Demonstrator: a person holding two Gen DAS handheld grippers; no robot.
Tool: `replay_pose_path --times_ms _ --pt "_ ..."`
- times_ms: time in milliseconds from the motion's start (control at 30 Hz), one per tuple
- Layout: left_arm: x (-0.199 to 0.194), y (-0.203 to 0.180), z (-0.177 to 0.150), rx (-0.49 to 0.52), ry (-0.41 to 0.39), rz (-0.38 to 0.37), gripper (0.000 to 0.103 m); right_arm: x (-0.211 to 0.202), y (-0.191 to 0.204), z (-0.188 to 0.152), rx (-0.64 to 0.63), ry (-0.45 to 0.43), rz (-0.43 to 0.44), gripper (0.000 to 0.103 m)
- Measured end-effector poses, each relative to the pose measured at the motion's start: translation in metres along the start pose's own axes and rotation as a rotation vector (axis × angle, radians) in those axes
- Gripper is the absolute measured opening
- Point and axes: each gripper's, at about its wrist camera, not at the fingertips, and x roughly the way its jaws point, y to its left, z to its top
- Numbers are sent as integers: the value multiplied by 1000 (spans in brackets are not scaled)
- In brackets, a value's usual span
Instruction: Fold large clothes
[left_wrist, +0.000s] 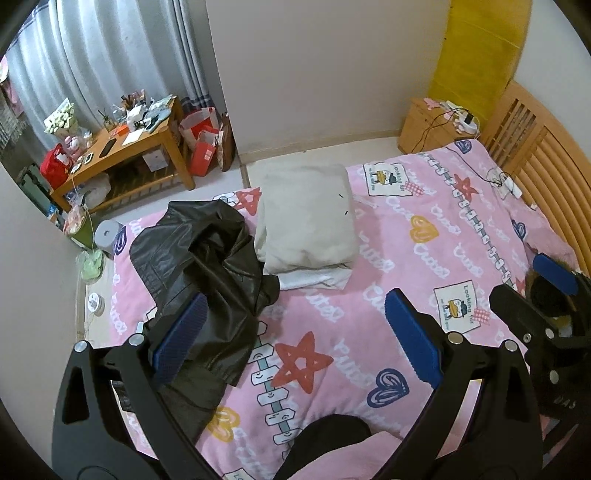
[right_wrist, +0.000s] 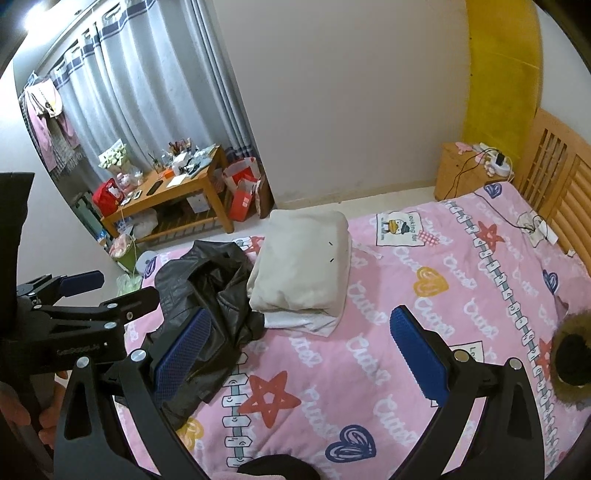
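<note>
A crumpled black leather jacket (left_wrist: 207, 266) (right_wrist: 210, 295) lies on the left part of the pink patterned bedspread (left_wrist: 369, 280) (right_wrist: 388, 302). Beside it, farther back, sits a folded beige garment (left_wrist: 306, 218) (right_wrist: 303, 266) on a white folded one. A dark fur-trimmed piece (right_wrist: 572, 354) lies at the bed's right side. My left gripper (left_wrist: 295, 332) (right_wrist: 110, 291) hangs open above the bed, its left pad over the jacket's edge. My right gripper (right_wrist: 301, 350) (left_wrist: 535, 288) is open too and holds nothing.
A cluttered wooden table (left_wrist: 147, 144) and red bags (left_wrist: 203, 147) stand on the floor beyond the bed. A nightstand (left_wrist: 424, 125) and slatted headboard (left_wrist: 535, 155) are at right. Cables and a power strip (left_wrist: 506, 184) lie on the bed near the headboard.
</note>
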Motion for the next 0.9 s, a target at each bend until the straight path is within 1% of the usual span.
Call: replay_pose_path --times_ms 300,600,900 --pt "-5 9 -4 -20 -5 14 94 -2 8 2 -11 17 -26 95" --pt "-15 20 -14 -53 -1 20 94 -9 12 1 -24 5 -47 95" --pt "-20 21 -17 -37 4 32 94 -12 8 -2 -4 18 -58 95"
